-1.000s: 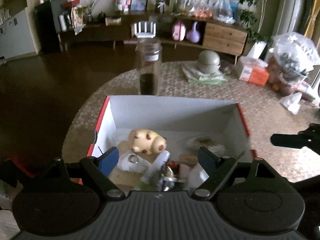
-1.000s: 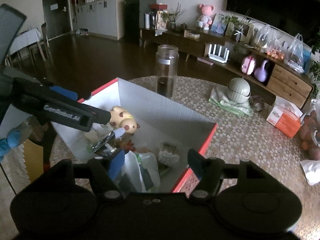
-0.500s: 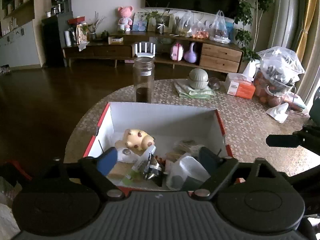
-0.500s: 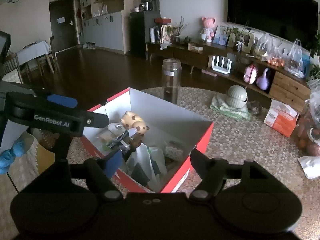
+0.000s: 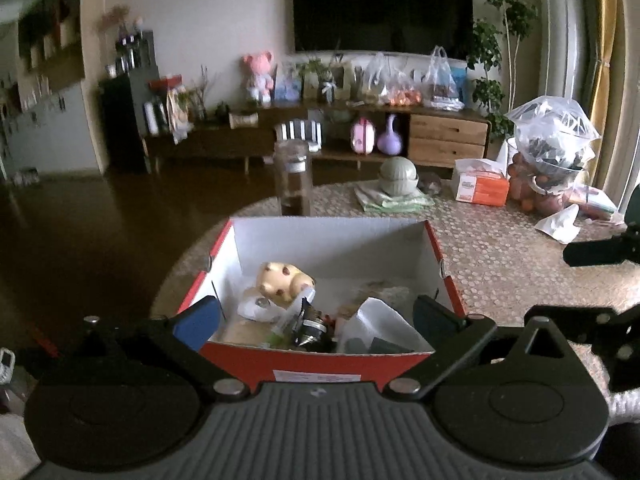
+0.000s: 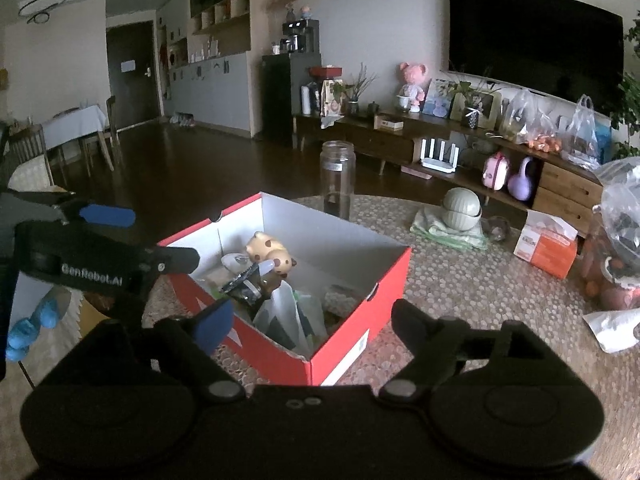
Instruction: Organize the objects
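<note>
A red shoe box (image 5: 320,364) (image 6: 360,320) with a white inside sits on the round patterned table. In it lie a yellow spotted toy (image 5: 282,280) (image 6: 268,250), white bags, a tube and a metal piece, all jumbled. My left gripper (image 5: 316,320) hangs just short of the box's near wall. Its jaws are opening, with nothing pressed between them. My right gripper (image 6: 308,320) hovers at the box's near right corner, jaws also opening and empty. The left gripper (image 6: 148,236) shows at the left of the right wrist view, beside the box.
A tall glass jar (image 5: 294,184) (image 6: 338,184) stands behind the box. Farther right are a green bowl on a folded cloth (image 5: 398,176), an orange tissue box (image 5: 480,188), bags of fruit (image 5: 552,152) and crumpled white paper (image 5: 560,224). The table's edge curves close on the left.
Both grippers have drawn back from inside the box toward its near side, tilted up a little, and their jaws have spread wider. The box's contents lie as before.
</note>
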{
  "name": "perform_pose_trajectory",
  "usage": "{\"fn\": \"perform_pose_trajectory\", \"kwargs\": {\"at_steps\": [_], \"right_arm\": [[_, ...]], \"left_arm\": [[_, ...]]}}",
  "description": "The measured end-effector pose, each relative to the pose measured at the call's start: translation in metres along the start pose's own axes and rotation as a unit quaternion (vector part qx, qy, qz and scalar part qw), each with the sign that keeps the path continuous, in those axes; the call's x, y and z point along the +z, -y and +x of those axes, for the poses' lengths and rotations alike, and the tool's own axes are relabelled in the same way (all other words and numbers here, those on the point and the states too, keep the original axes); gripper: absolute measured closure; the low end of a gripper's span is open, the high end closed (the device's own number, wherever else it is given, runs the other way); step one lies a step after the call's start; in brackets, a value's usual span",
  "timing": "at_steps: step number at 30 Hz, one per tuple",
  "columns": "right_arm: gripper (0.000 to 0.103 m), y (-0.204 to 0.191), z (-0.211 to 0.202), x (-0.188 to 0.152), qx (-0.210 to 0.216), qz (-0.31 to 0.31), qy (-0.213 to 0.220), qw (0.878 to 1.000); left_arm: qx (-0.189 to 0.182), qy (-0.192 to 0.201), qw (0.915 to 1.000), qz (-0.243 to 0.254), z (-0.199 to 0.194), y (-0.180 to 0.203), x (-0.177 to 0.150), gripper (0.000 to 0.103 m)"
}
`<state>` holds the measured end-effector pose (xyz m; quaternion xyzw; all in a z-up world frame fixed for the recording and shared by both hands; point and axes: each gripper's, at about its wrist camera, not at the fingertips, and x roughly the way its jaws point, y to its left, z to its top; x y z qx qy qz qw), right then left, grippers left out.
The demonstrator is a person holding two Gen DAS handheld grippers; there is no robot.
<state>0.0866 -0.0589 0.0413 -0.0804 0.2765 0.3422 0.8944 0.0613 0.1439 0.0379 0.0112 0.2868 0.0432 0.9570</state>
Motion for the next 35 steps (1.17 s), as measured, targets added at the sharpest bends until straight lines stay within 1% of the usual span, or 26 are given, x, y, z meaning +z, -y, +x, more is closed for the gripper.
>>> {"fn": "perform_pose_trajectory", "kwargs": {"at_steps": [4,7,11,18,27,35], "right_arm": [[0.016,0.002,-0.005,-0.006,0.000,0.008,0.003,1.000],[0.016,0.001,-0.006,-0.008,0.001,0.007,0.004,1.000],[0.015,0.000,-0.011,-0.015,0.003,0.008,0.003,1.000],[0.015,0.001,-0.014,-0.025,0.005,0.010,-0.001,1.000],[0.015,0.010,-0.014,-0.037,0.006,0.023,-0.009,1.000],[0.015,0.018,-0.012,-0.042,0.010,0.032,-0.012,0.999]], "left_arm": [[-0.015,0.004,0.9998,-0.009,-0.005,0.004,-0.007,0.000],[-0.011,0.005,0.9999,-0.007,-0.006,0.011,-0.014,0.000],[-0.017,0.003,0.9999,-0.001,-0.008,0.019,-0.025,0.000],[-0.024,-0.004,0.9996,-0.013,-0.010,0.027,-0.038,0.000],[-0.035,-0.012,0.9989,-0.027,-0.011,0.036,-0.045,0.000],[-0.037,-0.014,0.9989,-0.028,-0.011,0.048,-0.047,0.000]]}}
